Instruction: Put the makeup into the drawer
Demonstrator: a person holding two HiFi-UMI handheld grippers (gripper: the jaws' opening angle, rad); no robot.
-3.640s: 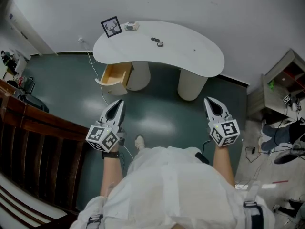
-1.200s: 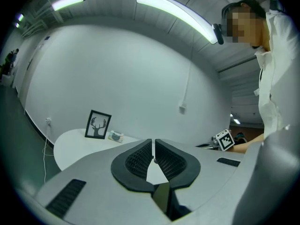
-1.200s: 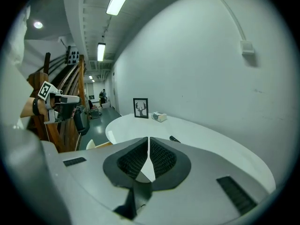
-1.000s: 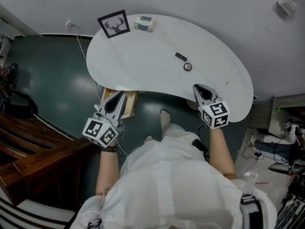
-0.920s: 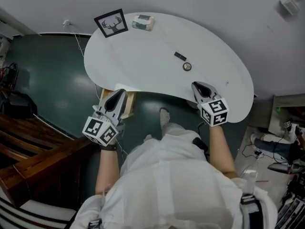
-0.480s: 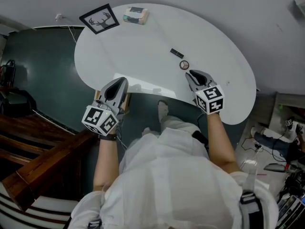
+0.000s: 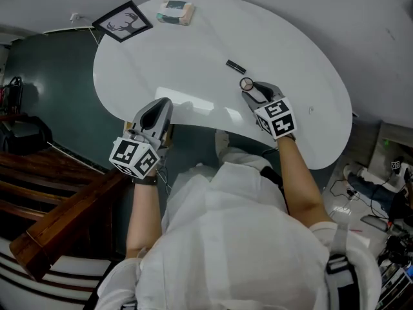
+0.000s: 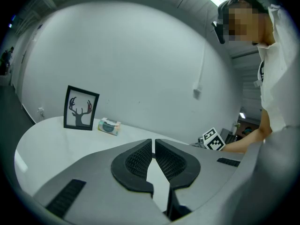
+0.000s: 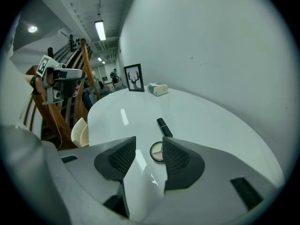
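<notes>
The right hand-held gripper [image 9: 149, 146], its jaws just opened wide and empty, is just beside the flat round makeup [image 9: 156, 152] on the white surface [image 7: 193, 57], so it may slip off or push it away, while the left hand-held gripper [image 8: 153, 146] is clenched on nothing.

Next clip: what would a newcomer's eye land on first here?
The big white curved table fills the head view. Over it the right gripper, whose jaws have just been opening with nothing between them, points at a small round compact, with a black tube lying just beyond. The left gripper hangs shut at the table's near edge.
</notes>
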